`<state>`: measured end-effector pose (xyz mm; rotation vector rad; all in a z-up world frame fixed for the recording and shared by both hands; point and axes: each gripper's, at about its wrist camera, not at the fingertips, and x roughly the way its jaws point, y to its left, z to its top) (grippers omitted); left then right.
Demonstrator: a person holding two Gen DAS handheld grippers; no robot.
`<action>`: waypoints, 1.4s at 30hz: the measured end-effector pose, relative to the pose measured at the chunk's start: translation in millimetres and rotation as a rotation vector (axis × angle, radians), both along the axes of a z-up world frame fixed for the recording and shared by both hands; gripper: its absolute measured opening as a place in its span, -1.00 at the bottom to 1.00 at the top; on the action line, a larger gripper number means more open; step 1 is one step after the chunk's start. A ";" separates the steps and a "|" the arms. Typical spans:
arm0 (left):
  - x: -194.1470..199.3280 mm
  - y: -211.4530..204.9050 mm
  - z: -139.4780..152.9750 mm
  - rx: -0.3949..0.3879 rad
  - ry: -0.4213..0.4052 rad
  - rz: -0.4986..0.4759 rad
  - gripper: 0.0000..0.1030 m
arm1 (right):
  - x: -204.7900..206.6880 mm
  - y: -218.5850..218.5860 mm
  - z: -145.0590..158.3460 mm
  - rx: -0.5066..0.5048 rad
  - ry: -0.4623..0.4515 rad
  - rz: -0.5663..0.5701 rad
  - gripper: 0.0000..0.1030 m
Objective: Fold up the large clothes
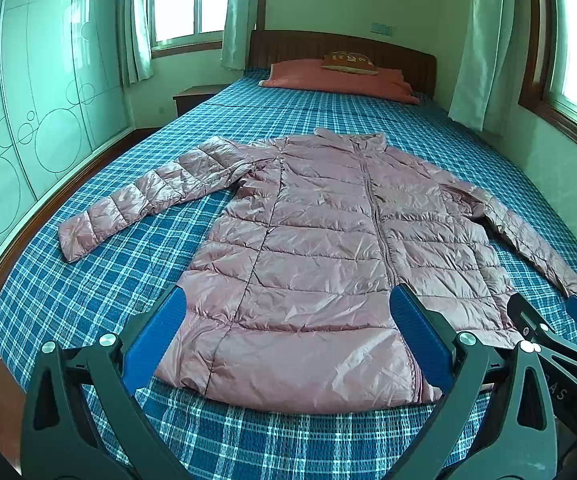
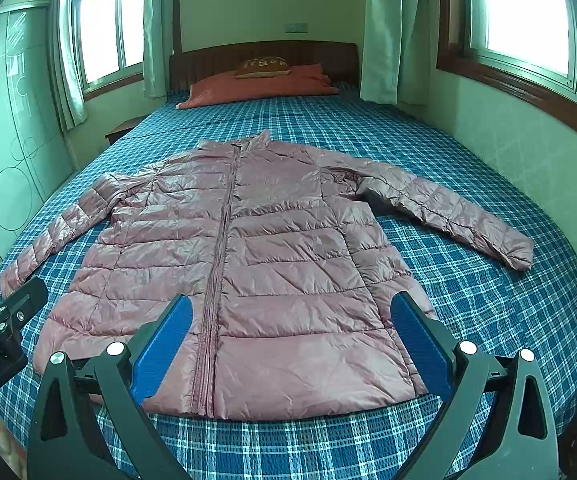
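A pink quilted puffer jacket (image 1: 320,248) lies flat and zipped on the bed, collar toward the headboard, both sleeves spread out to the sides. It also shows in the right wrist view (image 2: 256,256). My left gripper (image 1: 288,304) is open and empty, hovering above the jacket's hem on its left half. My right gripper (image 2: 291,312) is open and empty above the hem on the right half. The right gripper also shows at the right edge of the left wrist view (image 1: 556,320), and the left gripper at the left edge of the right wrist view (image 2: 4,312).
The bed has a blue plaid sheet (image 1: 88,292). An orange pillow (image 1: 340,80) with a small cushion (image 1: 350,62) lies by the wooden headboard (image 1: 400,54). A wardrobe (image 1: 28,100) stands on the left, a nightstand (image 1: 196,96) beside the bed, curtained windows behind and on the right.
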<state>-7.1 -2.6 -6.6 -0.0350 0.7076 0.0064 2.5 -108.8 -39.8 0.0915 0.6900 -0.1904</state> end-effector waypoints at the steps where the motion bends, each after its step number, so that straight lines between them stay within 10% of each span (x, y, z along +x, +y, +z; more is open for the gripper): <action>1: -0.2 -0.1 -0.1 0.001 0.000 0.000 0.96 | 0.1 0.1 0.1 -0.001 0.000 0.000 0.91; 42: 1.1 7.2 3.1 -0.004 0.006 0.003 0.96 | 0.9 3.4 -0.5 -0.005 0.005 0.005 0.91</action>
